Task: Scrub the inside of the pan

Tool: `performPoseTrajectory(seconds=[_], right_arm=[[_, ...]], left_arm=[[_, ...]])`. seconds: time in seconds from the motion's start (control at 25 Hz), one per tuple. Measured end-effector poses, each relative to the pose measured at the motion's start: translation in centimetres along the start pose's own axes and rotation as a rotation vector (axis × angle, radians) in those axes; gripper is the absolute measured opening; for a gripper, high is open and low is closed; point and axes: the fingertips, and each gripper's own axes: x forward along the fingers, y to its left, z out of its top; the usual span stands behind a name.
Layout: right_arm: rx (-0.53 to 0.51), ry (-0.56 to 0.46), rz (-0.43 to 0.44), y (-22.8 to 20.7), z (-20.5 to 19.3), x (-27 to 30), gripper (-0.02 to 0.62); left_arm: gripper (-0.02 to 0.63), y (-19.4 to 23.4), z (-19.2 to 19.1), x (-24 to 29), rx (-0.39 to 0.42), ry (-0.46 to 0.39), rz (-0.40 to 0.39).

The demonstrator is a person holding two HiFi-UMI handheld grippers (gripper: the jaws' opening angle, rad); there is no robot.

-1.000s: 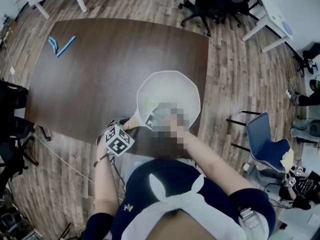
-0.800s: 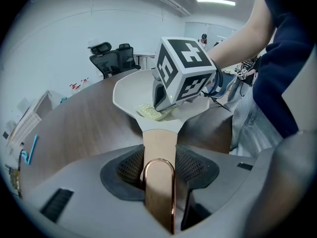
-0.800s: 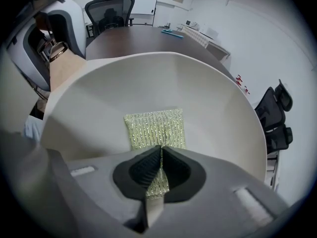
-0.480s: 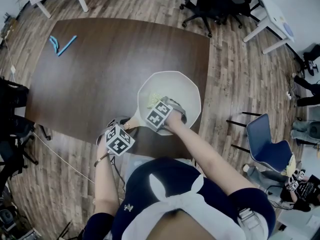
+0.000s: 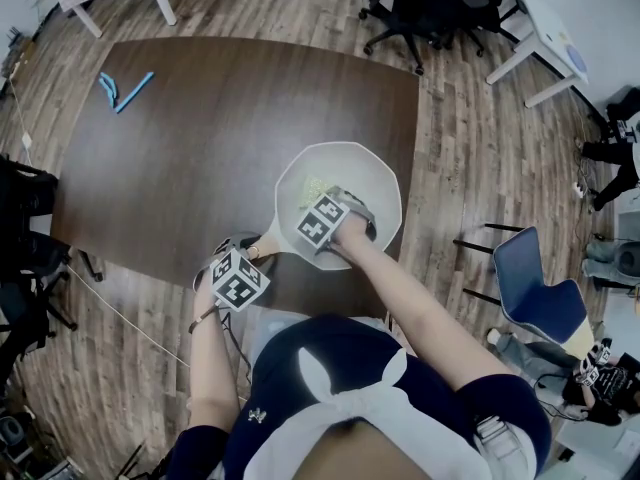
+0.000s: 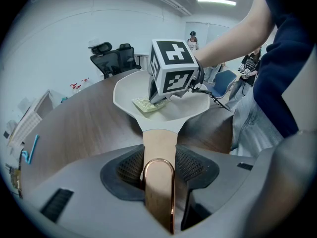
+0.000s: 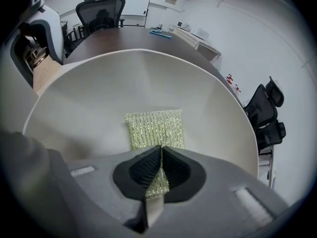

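A cream-white pan (image 5: 368, 171) is seen resting on the dark brown table (image 5: 190, 148), close to the edge nearest the person, with its pale wooden handle (image 6: 159, 142) pointed back toward the person's left side. The handle is clamped between the ribbed pads of the left claw (image 6: 159, 157), which is closed on it just past the bowl; a copper-coloured hanging loop (image 6: 159, 161) on the handle is visible between the pads. The right claw (image 7: 161, 157) is reached down into the bowl of the pan, and its jaws are pinched shut on the near edge of a yellow-green scouring pad (image 7: 154, 127). The pad is spread flat against the pan's inner surface, on the side of the bowl toward the handle. From the left gripper view, the right claw's marker cube (image 6: 173, 73) is seen tilted above the pad inside the pan. A light-blue object (image 5: 122, 89) is left lying at the table's far left corner, well apart from the pan.
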Motion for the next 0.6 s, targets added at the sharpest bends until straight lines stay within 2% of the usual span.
performPoseTrajectory(seconds=[0.6], right_arm=[[0.067,0.02,0.003,-1.3,-1.5,-0.2,0.009]], left_arm=[[0.193,0.0,0.0,-0.1,0.0,0.001,0.0]])
